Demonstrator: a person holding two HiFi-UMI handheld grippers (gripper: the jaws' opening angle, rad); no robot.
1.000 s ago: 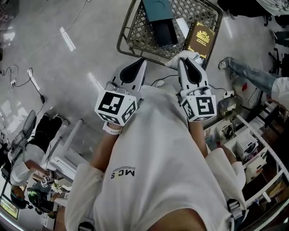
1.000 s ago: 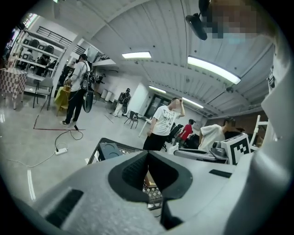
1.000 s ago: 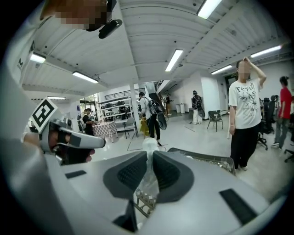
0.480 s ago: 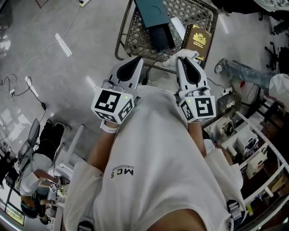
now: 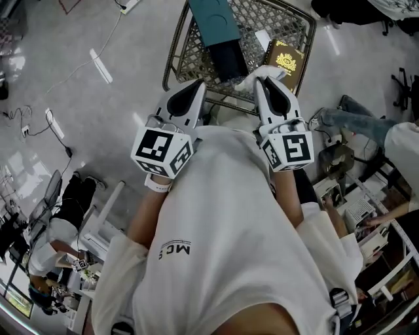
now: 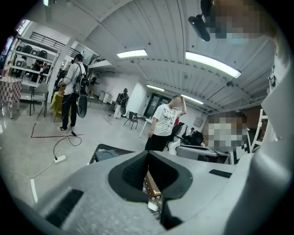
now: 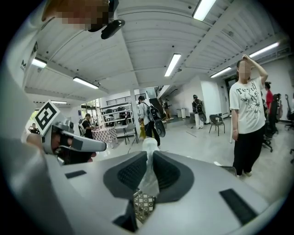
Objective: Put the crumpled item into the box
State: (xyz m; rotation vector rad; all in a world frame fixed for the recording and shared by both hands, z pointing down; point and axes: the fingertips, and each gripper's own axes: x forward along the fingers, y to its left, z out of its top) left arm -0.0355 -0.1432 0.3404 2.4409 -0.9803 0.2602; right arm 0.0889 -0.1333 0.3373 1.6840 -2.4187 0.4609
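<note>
My right hand-held gripper [image 7: 148,158] was clenched on the white crumpled item [image 7: 149,144], which poked out past its tips. The item hung above the near edge of a wire basket [image 5: 175,59] on the floor [image 5: 98,111], just beside a dark, gold-printed box [image 5: 286,59]. My left hand-held gripper [image 6: 147,156] was closed on nothing, alongside the right one. A teal box [image 5: 213,19] lay inside the basket.
</note>
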